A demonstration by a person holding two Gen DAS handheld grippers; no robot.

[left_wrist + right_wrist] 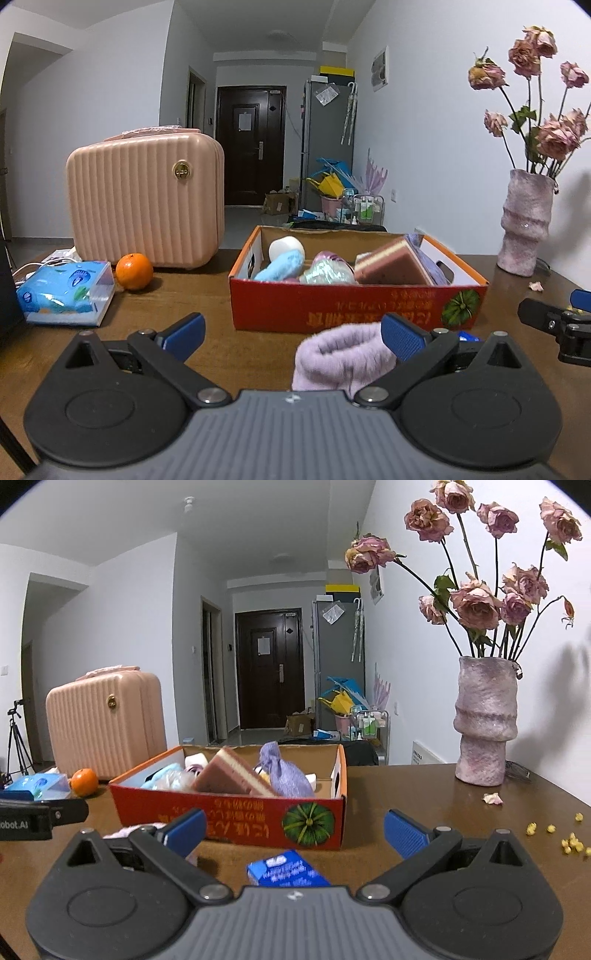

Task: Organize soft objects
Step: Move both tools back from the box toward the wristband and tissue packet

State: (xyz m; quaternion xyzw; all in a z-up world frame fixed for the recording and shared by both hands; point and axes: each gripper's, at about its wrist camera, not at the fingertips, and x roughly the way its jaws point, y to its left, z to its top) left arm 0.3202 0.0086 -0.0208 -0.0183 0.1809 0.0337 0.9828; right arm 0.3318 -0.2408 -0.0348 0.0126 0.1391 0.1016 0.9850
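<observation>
Both grippers' jaws gape; fuzzy lilac sock (338, 360) slumps rumpled against left gripper (293, 338).

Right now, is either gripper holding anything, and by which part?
Nothing is held. The left gripper is open, the lilac sock lying loose against its right finger. The right gripper is open above the blue pack.

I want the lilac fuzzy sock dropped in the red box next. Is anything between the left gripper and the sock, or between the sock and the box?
Nothing visible. The lilac sock lies by the open left gripper's right finger, and only bare table separates it from the red box, whose near wall must be cleared.
</observation>
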